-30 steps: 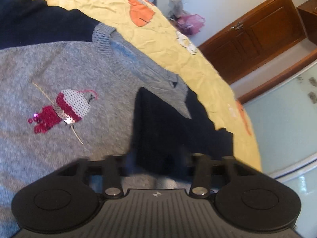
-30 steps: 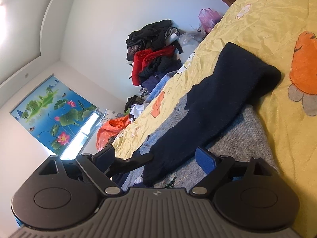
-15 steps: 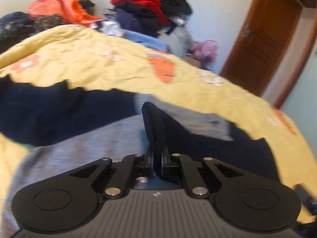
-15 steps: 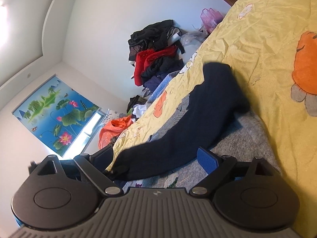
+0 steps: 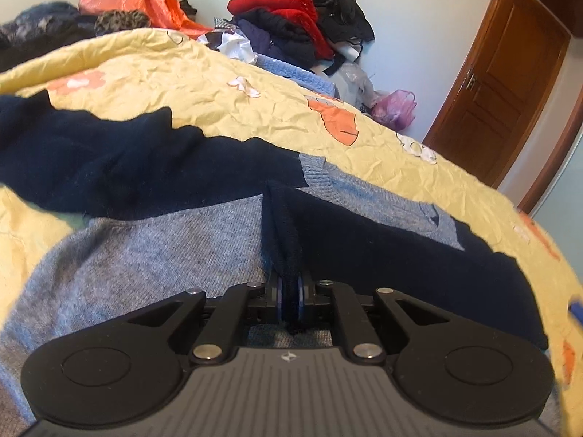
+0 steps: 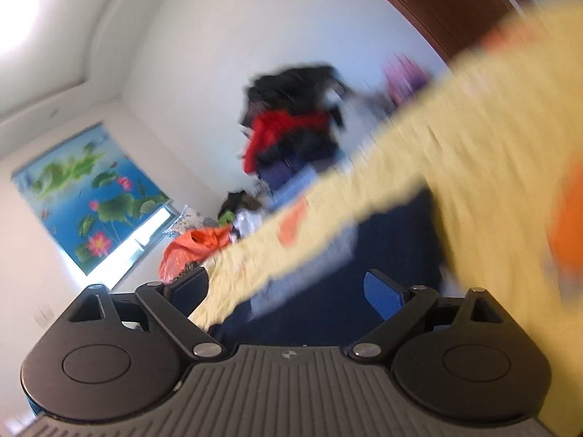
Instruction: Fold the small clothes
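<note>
Right wrist view motion-blurred — sweater (image 6: pixel 328 291) and clothes pile (image 6: pixel 291 131) smeared, details unreadable.

We find no readable words, numbers or brand names in either view. The only mark is a small pale emblem, without letters, on the ribbed body of the left gripper (image 5: pixel 289 304) and the right gripper (image 6: pixel 288 293).

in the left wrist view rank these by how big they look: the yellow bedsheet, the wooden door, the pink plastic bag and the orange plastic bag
1. yellow bedsheet, spans the frame.
2. wooden door.
3. orange plastic bag.
4. pink plastic bag, smallest.
Door and bags are all far off, so this ranks apparent size only.
</note>
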Tool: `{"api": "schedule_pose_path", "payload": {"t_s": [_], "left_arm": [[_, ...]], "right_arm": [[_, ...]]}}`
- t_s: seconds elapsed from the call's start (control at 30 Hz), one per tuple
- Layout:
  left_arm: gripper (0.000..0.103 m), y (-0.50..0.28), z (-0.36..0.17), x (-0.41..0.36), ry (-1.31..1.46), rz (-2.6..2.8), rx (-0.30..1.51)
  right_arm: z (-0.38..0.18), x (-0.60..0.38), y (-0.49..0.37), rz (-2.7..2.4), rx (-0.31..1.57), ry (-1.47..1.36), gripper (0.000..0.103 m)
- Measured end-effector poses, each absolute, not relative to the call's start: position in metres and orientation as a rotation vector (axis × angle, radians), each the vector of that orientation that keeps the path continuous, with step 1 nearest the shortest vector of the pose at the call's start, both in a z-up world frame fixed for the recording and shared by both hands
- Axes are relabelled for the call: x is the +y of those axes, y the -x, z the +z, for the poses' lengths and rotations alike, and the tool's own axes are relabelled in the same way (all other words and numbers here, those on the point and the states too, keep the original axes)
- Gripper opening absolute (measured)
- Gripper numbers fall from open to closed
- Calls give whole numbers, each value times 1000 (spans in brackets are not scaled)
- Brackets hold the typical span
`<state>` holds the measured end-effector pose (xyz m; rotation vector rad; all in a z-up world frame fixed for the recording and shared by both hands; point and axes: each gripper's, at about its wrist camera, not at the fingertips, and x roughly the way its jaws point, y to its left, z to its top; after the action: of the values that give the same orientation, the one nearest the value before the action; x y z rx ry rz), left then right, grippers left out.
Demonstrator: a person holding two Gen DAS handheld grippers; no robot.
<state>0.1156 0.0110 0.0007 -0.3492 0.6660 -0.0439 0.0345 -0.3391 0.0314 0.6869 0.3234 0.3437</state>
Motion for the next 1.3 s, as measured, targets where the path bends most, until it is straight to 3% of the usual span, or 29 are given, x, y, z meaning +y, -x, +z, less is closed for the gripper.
{"api": "schedule_pose_path", "payload": {"t_s": [0.1,0.2,0.27,0.5,0.63,0.67,0.73,0.8,0.83,1.1,1.27,1.3], "left_arm": [[8,-117,-1,15,377,-56,668],[9,-117,-2,19,408,-63,669],[9,-116,-4,23,434,-72,670],[9,-117,-7,34,519,-105,672],[13,-111,1,57,560,-142,710],[18,-106,5,68,561,-122,698],[37,-94,16,100,573,-44,646],[81,-85,23,146,650,65,571],[83,-82,26,172,705,133,529],[81,-84,-7,348,1175,401,431],[81,-105,-5,365,1117,363,425],[72,-110,-5,365,1086,371,435]], "right_arm": [[53,-316,-85,285,387,-437,100],[33,-303,-146,172,580,-298,91],[11,-303,-168,119,681,-258,91],[5,-281,-168,114,664,-126,103],[2,-267,-169,88,688,-37,103],[3,-269,-168,91,686,-45,103],[4,-272,-167,96,683,-55,103],[4,-273,-167,97,683,-54,103],[5,-274,-167,97,682,-57,103],[5,-277,-166,104,673,-79,103],[5,-277,-166,106,672,-83,103],[5,-277,-166,106,672,-83,103]]}}
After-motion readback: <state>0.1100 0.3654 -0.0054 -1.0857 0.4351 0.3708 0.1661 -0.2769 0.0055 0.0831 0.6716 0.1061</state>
